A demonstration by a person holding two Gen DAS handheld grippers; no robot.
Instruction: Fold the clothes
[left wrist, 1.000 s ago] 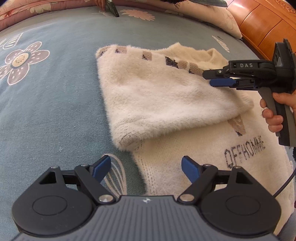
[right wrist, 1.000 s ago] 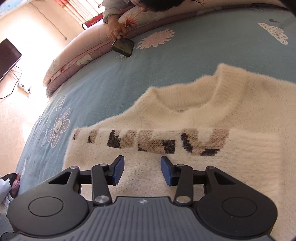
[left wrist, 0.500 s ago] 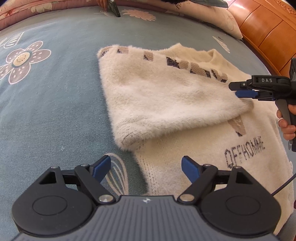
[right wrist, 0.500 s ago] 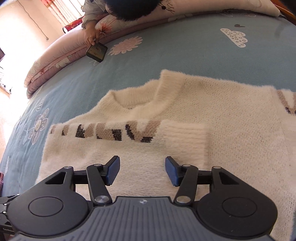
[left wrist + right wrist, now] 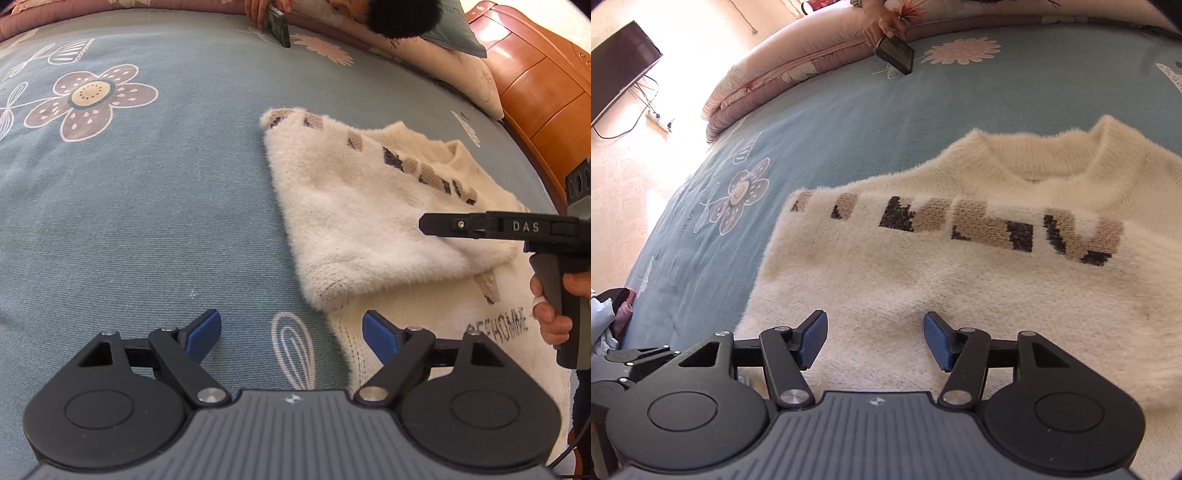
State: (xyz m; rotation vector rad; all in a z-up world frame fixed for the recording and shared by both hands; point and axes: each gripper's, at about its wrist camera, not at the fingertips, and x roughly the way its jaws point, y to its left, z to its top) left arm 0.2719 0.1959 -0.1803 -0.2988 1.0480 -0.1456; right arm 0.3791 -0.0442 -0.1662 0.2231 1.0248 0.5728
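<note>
Sweater (image 5: 960,288): cream, fluffy knit, lying flat on the blue flowered bedspread (image 5: 147,221). One sleeve (image 5: 369,221) is folded across the body; a band of brown and dark blocks runs along the sleeve's far edge, just short of the ribbed collar (image 5: 1067,158). Dark lettering (image 5: 498,325) sits on the body, on the near side of the folded sleeve.

Left gripper (image 5: 291,332): released, blue pads well apart, nothing between them. It hangs over the sweater's hem edge; one pad is above bare bedspread, the other above the knit. Contact with the cloth cannot be told.

Right gripper (image 5: 875,339): jaws opening, no cloth pinched between the pads. It is above the folded sleeve, near side of the patterned band. In the left wrist view it comes in side-on over the sleeve's cuff end, held by a hand (image 5: 554,310) on its handle.

Beyond the sweater's collar, at the far edge of the bedspread: a second person's hand holding a phone (image 5: 894,53) on the cover, against a pink quilt roll (image 5: 768,77). Wooden headboard (image 5: 535,81) off the sweater's collar side. Dark screen (image 5: 617,66) well past the bed.
</note>
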